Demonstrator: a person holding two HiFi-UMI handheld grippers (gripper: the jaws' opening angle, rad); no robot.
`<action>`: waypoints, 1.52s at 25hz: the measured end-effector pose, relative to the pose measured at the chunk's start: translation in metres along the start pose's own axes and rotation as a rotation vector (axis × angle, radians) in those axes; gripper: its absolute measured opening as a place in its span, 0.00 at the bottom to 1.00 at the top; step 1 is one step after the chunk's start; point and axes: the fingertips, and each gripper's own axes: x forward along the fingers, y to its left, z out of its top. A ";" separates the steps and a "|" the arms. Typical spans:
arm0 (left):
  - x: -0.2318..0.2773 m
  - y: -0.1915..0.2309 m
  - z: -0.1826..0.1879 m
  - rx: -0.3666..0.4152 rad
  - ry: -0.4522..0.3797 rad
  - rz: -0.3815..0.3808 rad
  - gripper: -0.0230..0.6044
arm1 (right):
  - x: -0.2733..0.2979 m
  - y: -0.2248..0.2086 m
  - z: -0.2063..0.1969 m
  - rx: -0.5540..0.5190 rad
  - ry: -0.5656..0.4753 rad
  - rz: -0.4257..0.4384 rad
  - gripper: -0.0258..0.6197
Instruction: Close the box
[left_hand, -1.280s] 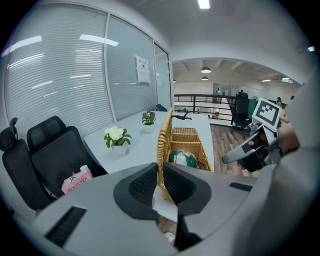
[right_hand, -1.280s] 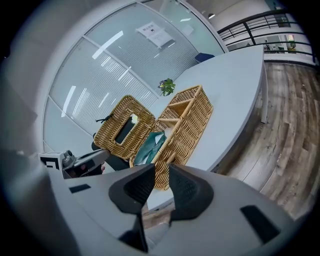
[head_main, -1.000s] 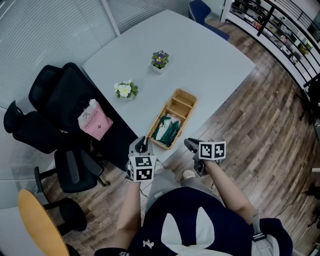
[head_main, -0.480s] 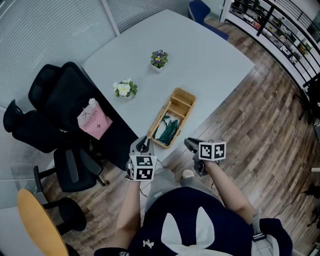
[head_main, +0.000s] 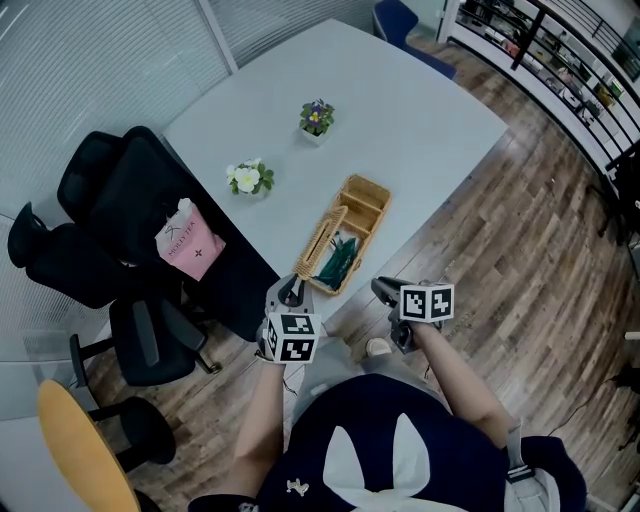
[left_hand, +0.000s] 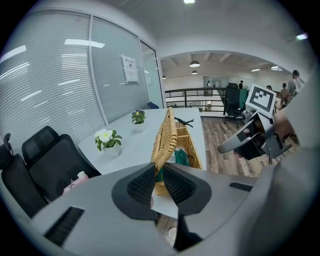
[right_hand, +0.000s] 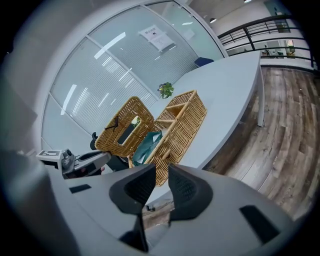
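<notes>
On the pale table (head_main: 420, 110), the wicker box (head_main: 362, 203) lies mid-frame, its long axis running up-right from both grippers. Its lid (head_main: 318, 245) stands on edge; the nearer left gripper (head_main: 290, 292) seems to pinch its near corner. The right gripper (head_main: 384, 290), slightly parted, is empty.

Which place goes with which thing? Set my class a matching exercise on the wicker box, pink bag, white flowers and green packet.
Things:
1. wicker box
2. pink bag
3. white flowers
4. green packet

Places:
A. on the black chair
B. inside the box
C. in a pot on the table
D. at the table's edge nearest the person

Pairs: 1-D, 2-A, 3-C, 4-B
</notes>
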 end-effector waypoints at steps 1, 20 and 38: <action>0.000 -0.002 -0.001 0.007 0.003 -0.002 0.13 | -0.001 -0.001 0.000 0.003 0.000 -0.002 0.17; 0.006 -0.027 -0.013 0.119 0.045 -0.011 0.16 | -0.006 0.001 -0.007 0.010 -0.004 -0.001 0.17; 0.015 -0.042 -0.030 0.225 0.099 -0.015 0.18 | -0.008 0.002 -0.014 0.015 0.003 0.007 0.17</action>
